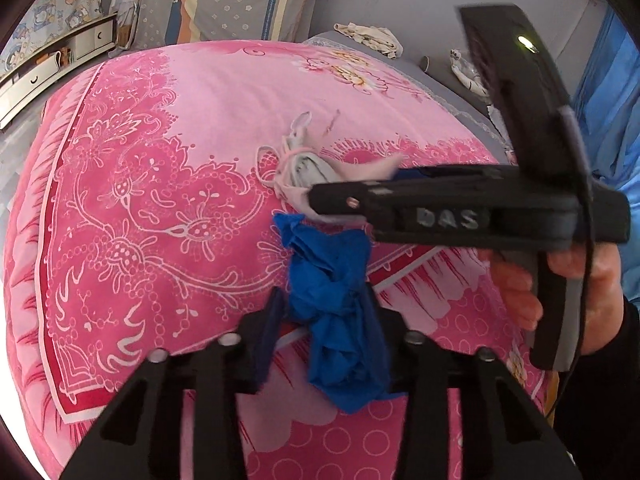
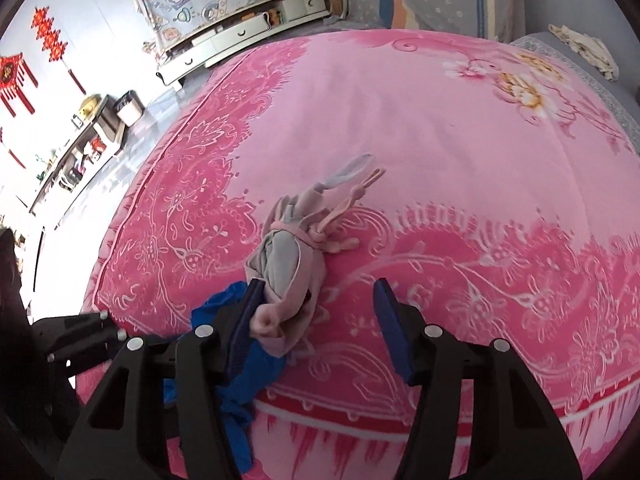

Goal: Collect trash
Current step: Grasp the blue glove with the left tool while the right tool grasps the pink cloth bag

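A crumpled blue cloth (image 1: 336, 300) hangs between the fingers of my left gripper (image 1: 326, 312), which is shut on it above the pink bedspread (image 1: 160, 160). The cloth also shows in the right wrist view (image 2: 240, 376) at the lower left. A pink and grey tied bundle (image 2: 288, 264) lies on the bedspread (image 2: 440, 140). My right gripper (image 2: 316, 320) is open, its fingers either side of the bundle's near end. In the left wrist view the right gripper (image 1: 316, 200) comes in from the right over the bundle (image 1: 308, 168).
A white drawer unit (image 2: 248, 36) stands beyond the bed's far edge. A small bin (image 2: 130, 109) and shelves stand on the floor at left. Crumpled cloth (image 1: 372, 38) lies on the grey sheet at the bed's far right. Cushions stand behind.
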`<state>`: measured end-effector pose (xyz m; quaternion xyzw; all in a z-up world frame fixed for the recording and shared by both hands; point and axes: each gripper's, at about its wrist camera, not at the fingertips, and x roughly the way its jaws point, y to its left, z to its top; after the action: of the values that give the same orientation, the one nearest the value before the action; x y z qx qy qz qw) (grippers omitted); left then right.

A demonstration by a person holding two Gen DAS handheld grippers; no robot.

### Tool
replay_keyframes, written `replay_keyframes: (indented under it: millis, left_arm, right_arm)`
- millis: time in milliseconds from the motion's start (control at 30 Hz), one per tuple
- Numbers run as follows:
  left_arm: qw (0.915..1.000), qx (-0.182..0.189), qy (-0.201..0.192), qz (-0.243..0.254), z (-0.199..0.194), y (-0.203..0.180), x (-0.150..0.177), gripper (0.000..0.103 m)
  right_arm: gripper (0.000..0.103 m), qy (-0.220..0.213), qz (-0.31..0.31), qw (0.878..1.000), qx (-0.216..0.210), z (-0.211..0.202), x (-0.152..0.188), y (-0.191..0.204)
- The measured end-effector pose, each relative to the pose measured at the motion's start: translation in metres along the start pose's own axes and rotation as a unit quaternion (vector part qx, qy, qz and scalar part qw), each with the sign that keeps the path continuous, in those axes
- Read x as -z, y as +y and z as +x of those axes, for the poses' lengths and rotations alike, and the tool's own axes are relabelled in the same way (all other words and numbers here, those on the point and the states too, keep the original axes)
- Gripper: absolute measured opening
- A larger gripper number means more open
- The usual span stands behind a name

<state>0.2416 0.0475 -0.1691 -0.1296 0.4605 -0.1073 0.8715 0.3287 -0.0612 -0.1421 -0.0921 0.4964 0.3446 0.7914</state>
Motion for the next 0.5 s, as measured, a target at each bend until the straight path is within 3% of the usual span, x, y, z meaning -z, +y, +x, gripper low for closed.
replay_keyframes:
  millis: [100,167,267,500]
  left_arm:
    - [1.0000,0.005,-0.001,0.000,-0.003,-0.001,0.003,0.025]
    - [1.0000,0.008,-0.004,-0.001,-0.005,-0.001,0.005,0.023]
    - [0.9998,0.014,-0.008,-0.008,-0.007,0.002,0.006,0.021]
    - [0.9993,0.013,-0.035,-0.006,-0.029,0.002,0.002,0.020]
  right_arm:
    - [0.043,0.010,-0.008,1.000,-0.003,0.006,-0.008,0.007]
    - [0.030,0.014,-0.013,1.000,-0.009,0.008,-0.012,0.012]
    - [0.023,0.014,-0.009,1.000,-0.013,0.010,-0.018,0.014]
    - [0.018,-0.018,0.034,0.999,-0.002,-0.015,-0.019,-0.007]
